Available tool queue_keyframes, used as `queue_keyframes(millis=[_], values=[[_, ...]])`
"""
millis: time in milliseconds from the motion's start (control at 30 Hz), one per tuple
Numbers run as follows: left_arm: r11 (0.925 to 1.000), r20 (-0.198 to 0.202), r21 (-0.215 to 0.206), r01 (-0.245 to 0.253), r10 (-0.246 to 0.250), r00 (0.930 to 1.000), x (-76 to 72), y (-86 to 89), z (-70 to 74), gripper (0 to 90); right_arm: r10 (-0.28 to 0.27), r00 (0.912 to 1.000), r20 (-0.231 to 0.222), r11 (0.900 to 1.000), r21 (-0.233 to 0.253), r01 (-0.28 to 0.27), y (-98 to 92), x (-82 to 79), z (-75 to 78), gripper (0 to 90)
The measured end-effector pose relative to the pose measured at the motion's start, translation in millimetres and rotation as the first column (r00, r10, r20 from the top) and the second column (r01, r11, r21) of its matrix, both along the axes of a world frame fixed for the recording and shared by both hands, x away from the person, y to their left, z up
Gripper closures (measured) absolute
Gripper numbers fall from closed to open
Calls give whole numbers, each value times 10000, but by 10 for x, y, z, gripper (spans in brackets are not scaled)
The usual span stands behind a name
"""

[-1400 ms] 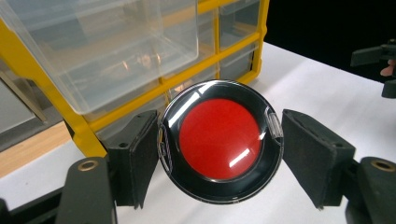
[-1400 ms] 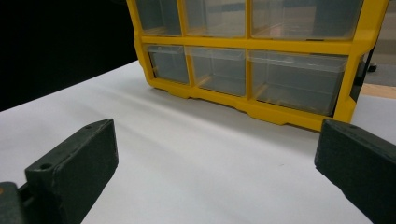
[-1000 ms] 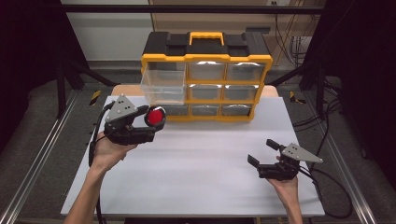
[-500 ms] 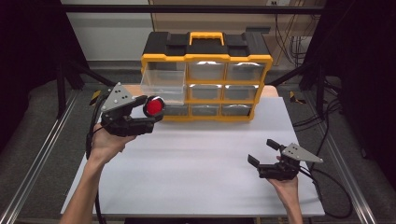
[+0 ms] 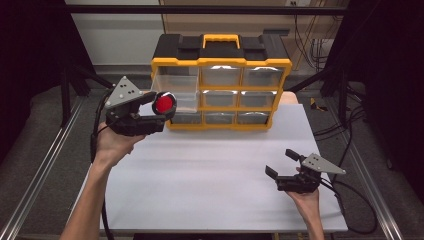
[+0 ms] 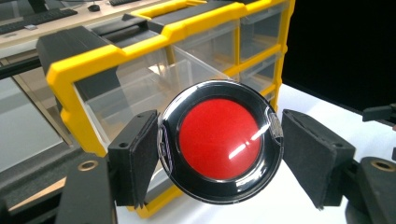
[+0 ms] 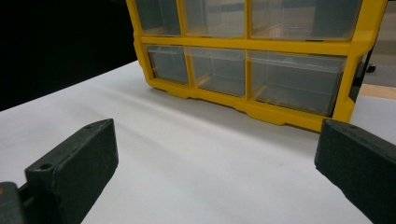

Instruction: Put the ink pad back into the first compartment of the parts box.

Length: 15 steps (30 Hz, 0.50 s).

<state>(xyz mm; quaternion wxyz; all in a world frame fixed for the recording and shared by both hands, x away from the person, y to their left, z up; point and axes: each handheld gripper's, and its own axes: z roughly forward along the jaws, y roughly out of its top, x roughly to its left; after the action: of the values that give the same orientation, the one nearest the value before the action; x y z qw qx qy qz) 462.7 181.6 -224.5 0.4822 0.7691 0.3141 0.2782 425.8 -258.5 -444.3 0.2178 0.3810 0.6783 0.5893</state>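
Left claw [image 5: 161, 111], clamped on the red disc [image 5: 164, 103], has risen toward the open drawer [image 5: 172, 89] at 11 o'clock, nearing deposit; right claw [image 5: 282, 165] rests wide open, empty.

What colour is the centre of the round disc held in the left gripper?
Glossy red, ringed in black; the disc shows best in the left gripper view.

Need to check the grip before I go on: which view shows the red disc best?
The left gripper view: the red disc sits large between the left gripper pads. The high view shows it small, in front of the pulled-out drawer.
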Motion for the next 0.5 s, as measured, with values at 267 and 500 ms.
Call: queue_keyframes(millis=[267,500], values=[[9999,81,-34,-152,152,9999,58,-51,102,293,11,10000,-9,10000,0,-11,-2,-2,2,3],[9995,64,-21,-301,301,9995,123,-68,152,292,12,10000,14,10000,8,-12,-7,-3,5,3]])
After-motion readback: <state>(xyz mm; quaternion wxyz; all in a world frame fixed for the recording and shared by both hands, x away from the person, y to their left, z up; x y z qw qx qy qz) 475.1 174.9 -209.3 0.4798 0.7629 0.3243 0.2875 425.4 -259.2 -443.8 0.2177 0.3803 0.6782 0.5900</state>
